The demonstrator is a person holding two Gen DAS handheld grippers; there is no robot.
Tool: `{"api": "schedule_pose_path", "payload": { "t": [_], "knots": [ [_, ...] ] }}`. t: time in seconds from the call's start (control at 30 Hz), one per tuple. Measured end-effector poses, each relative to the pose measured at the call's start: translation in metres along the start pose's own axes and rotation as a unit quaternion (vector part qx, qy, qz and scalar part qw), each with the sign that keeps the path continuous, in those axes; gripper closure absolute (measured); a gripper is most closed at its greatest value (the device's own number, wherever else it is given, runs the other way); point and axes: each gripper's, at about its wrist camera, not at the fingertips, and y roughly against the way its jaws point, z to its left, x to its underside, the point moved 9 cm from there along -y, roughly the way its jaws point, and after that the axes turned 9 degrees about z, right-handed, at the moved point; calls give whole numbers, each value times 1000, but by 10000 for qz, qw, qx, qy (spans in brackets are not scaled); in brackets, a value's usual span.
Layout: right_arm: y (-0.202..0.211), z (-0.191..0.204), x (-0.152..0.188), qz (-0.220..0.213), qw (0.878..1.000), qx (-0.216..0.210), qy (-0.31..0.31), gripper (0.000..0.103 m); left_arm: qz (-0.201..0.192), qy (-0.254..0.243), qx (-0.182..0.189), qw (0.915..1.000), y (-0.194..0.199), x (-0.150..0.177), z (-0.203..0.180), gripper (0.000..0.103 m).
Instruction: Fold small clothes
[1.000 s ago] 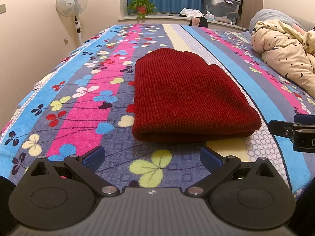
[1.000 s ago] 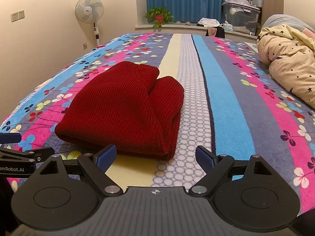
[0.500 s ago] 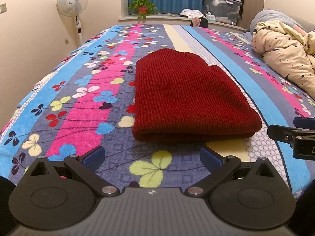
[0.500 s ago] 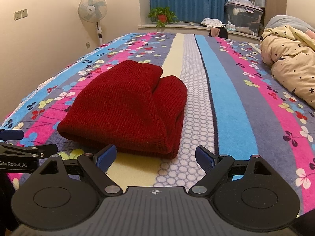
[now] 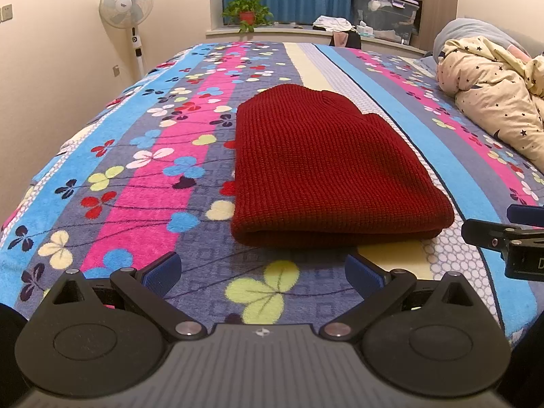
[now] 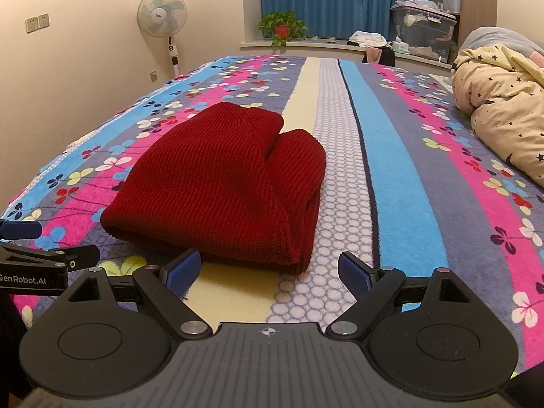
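Bedroom, floral blanket [image 5: 142, 183] underfoot. Red knit [image 5: 323, 166] lies folded at frame centre, soft, light, floppy. I'd pinch its near doubled edge. My left gripper [image 5: 261, 272] and right gripper [image 6: 268, 268] gape wide, holding nothing.

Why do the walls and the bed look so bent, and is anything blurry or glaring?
Left wrist view: the fisheye lens bows the striped blanket and darkens the corners; warm indoor light, no glare, and the red knit hat is sharp. Right wrist view: same curving, strongest at the edges; the hat casts only a soft shadow, and the fan far back looks slightly softer.
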Motion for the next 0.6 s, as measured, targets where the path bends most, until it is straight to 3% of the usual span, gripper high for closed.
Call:
{"api": "schedule_pose_path", "payload": {
  "t": [0.6],
  "knots": [
    [0, 1, -1, -10, 10000, -7, 28, 14, -17, 18, 10, 10000, 1, 0, -2, 1]
  ]
}}
